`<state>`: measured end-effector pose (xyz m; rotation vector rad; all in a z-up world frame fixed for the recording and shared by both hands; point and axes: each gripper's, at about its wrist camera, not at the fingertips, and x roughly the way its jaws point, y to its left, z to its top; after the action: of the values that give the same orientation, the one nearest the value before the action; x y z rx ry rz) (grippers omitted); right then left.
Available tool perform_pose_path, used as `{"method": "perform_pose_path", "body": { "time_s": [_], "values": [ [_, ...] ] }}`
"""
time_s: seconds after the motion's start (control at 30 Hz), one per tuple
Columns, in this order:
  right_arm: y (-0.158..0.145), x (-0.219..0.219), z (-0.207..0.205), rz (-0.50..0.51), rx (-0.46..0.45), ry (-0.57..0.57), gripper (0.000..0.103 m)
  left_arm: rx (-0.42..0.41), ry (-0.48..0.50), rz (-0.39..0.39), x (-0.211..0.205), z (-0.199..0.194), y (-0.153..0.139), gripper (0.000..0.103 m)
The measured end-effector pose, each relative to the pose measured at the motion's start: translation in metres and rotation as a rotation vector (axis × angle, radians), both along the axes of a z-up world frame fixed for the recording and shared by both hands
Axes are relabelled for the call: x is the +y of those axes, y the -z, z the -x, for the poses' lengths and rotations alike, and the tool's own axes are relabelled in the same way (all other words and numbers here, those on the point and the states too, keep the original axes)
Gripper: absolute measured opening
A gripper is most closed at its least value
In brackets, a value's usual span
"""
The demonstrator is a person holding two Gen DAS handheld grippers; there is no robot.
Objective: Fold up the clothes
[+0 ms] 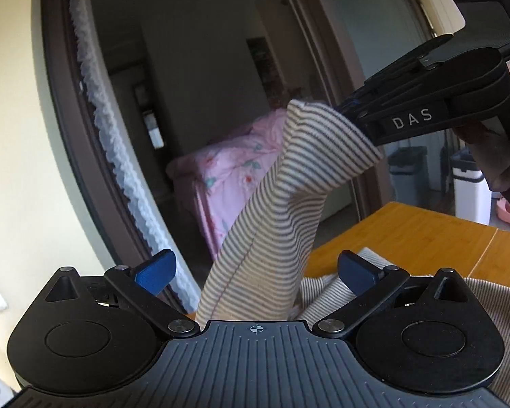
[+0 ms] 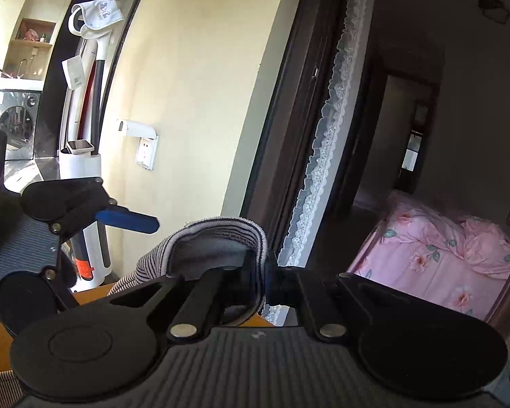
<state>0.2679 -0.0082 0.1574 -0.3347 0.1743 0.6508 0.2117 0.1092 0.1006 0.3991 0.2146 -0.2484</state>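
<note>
One pinch holds this soft, light shirt [image 1: 272,224]: your right gripper [image 2: 267,280] is clamped on its hem, left gripper [image 1: 255,272] gapes empty, so grab the near hanging edge.

Striped garment [image 1: 272,231]: soft ribbed knit cloth. Counter [image 1: 408,234]: smooth, satin-finished wood. Left tongs [image 1: 255,272]: matt black plastic, blue pads [image 1: 156,272].
</note>
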Motion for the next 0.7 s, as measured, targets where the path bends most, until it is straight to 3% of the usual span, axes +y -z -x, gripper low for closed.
{"method": "perform_pose_path", "body": {
  "time_s": [0.03, 0.13, 0.2, 0.23, 0.27, 0.3, 0.33, 0.4, 0.5, 0.57, 0.7],
  "values": [
    [-0.002, 0.0, 0.004, -0.002, -0.009, -0.019, 0.005, -0.026, 0.016, -0.02, -0.007, -0.002, -0.003, 0.103],
    [-0.011, 0.004, 0.014, -0.003, -0.059, -0.053, 0.005, 0.003, 0.097, -0.01, -0.016, -0.006, -0.013, 0.101],
    [-0.018, 0.005, 0.019, 0.0, -0.094, -0.051, 0.005, 0.024, 0.122, -0.038, -0.021, -0.012, -0.018, 0.072],
    [-0.02, 0.003, 0.017, -0.003, -0.103, -0.039, 0.006, 0.034, 0.097, -0.038, -0.019, -0.017, -0.021, 0.044],
    [-0.022, 0.001, 0.016, -0.013, -0.113, -0.023, 0.007, 0.043, 0.073, -0.037, -0.016, -0.021, -0.024, 0.027],
    [-0.023, -0.004, 0.013, -0.037, -0.117, 0.003, 0.013, 0.053, 0.044, -0.024, -0.011, -0.025, -0.028, 0.023],
    [-0.023, -0.011, 0.009, -0.065, -0.112, 0.029, 0.027, 0.061, 0.006, 0.027, 0.0, -0.028, -0.033, 0.023],
    [-0.019, -0.025, 0.0, -0.113, -0.095, 0.098, 0.041, 0.079, -0.073, 0.129, 0.024, -0.034, -0.045, 0.018],
    [0.006, -0.032, -0.025, -0.127, 0.032, 0.128, 0.041, 0.108, -0.179, 0.299, 0.063, -0.037, -0.062, 0.017],
    [0.038, -0.02, -0.03, -0.077, 0.137, 0.09, 0.041, 0.1, -0.222, 0.378, 0.083, -0.033, -0.071, 0.017],
    [0.099, 0.035, -0.018, 0.05, 0.262, -0.049, 0.042, 0.097, -0.301, 0.454, 0.119, -0.025, -0.07, 0.017]
  ]
}}
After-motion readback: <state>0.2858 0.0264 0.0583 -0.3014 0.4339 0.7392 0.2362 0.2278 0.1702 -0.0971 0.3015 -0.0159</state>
